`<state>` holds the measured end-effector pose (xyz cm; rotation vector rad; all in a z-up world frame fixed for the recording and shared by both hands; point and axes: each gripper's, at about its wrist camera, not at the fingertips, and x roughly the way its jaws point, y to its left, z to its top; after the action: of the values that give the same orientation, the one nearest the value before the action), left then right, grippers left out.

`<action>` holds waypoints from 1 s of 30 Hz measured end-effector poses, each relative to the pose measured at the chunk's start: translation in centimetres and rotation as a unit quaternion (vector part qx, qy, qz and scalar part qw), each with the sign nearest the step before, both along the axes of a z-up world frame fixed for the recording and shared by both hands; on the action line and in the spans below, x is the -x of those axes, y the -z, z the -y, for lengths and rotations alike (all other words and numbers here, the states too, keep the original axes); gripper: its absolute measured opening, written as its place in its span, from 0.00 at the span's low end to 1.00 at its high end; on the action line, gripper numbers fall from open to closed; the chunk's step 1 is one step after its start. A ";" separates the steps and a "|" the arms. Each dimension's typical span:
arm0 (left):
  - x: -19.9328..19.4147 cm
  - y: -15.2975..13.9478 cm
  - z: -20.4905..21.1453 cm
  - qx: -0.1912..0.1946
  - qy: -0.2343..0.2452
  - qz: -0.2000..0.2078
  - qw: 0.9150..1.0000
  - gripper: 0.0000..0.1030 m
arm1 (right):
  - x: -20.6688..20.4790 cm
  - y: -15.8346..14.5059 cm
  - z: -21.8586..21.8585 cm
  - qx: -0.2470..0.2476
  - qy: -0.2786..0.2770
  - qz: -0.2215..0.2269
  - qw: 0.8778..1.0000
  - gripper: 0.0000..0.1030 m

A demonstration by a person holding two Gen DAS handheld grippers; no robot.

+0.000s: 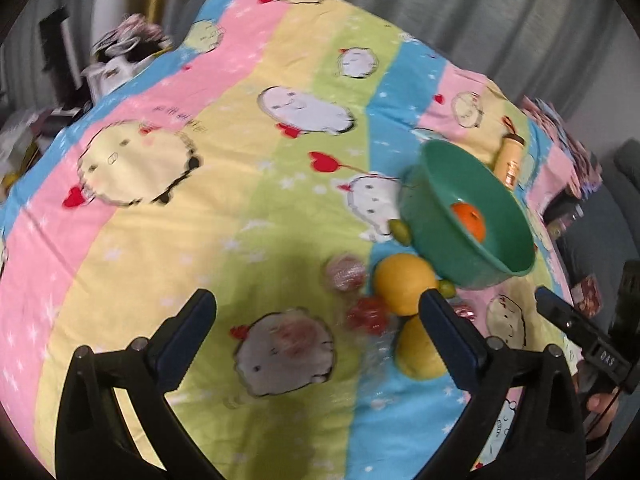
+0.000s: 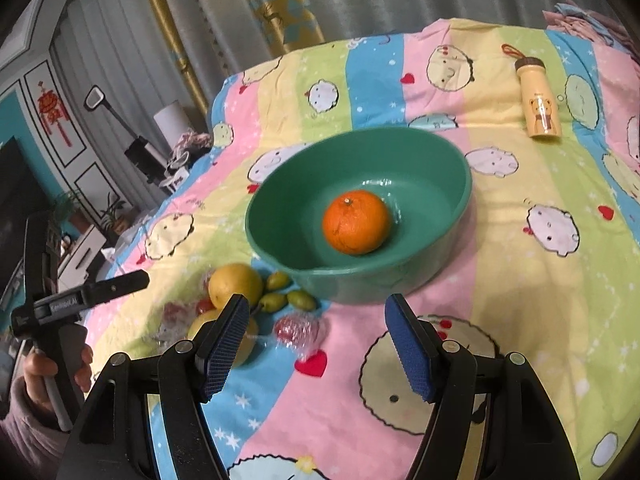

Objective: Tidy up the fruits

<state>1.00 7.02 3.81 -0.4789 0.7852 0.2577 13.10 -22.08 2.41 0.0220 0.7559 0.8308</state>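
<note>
Your left gripper [image 1: 316, 320] hangs spread wide and empty, ready for the loose yellow lemons [image 1: 404, 288] just beside the round green plastic bowl [image 2: 440, 264]. One orange [image 2: 356, 222] already sits inside. Your right gripper [image 2: 316, 344], parted and empty, faces the bowl.

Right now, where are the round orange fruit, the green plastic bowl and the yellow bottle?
Round orange fruit [image 2: 356, 222], right wrist view: its middle.
Green plastic bowl [image 2: 280, 216], right wrist view: inner wall.
Yellow bottle [image 2: 540, 104], right wrist view: body.

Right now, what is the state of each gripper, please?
Left gripper: open wide, holding nothing.
Right gripper: open, nothing between its fingers.
</note>
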 end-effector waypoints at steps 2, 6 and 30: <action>0.5 0.4 -0.3 -0.006 -0.014 -0.007 1.000 0.97 | 0.2 0.3 -0.1 0.002 -0.002 -0.002 1.000 0.69; 1.1 1.5 -0.7 -0.006 -0.018 -0.019 1.000 0.92 | 0.3 1.2 -0.5 0.013 -0.007 -0.011 1.000 0.69; -0.9 4.9 1.4 -0.062 0.037 -0.068 0.995 0.57 | 0.4 3.9 -4.6 0.067 -0.042 -0.020 0.997 0.69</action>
<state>1.93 5.62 -1.12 -0.3166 0.9121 0.2697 12.66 -17.47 -1.44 -0.1144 0.8533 0.8599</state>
